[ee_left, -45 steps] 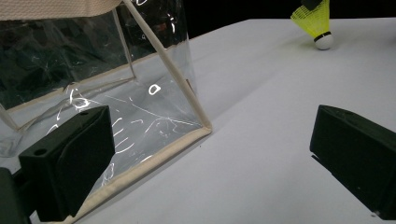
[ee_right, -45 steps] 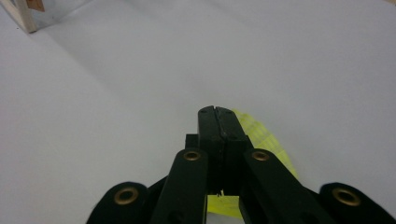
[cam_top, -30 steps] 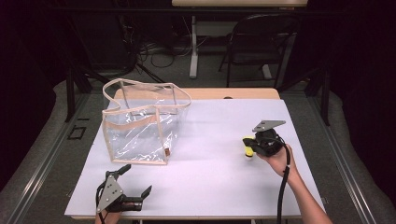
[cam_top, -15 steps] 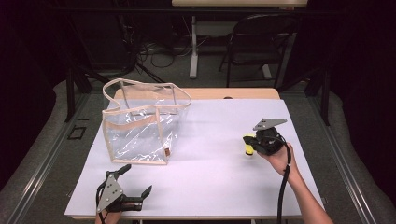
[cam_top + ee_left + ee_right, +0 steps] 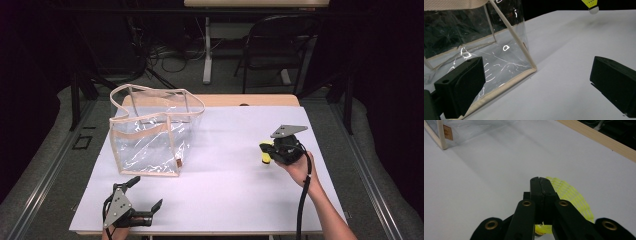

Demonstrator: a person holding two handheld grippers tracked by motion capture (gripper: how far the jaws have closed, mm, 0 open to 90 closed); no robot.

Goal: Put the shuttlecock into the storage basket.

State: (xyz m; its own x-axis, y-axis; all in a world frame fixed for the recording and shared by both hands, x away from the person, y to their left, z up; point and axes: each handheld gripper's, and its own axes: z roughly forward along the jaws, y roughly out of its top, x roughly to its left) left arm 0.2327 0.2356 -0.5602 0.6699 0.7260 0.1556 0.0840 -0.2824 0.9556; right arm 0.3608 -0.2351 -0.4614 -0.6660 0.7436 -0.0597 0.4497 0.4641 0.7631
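Standing empty, the clear bag faces wide left jaws; right jaws pinch a yellow shuttlecock.

Bag on table (left side), shuttlecock well right of it

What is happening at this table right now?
A person works at a white table with a gripper in each hand. The right gripper is shut on the skirt of a yellow shuttlecock, holding it just above the table on the right side. The left gripper rests open near the front edge, pointing toward a clear plastic bag with beige trim, which stands open on the left.
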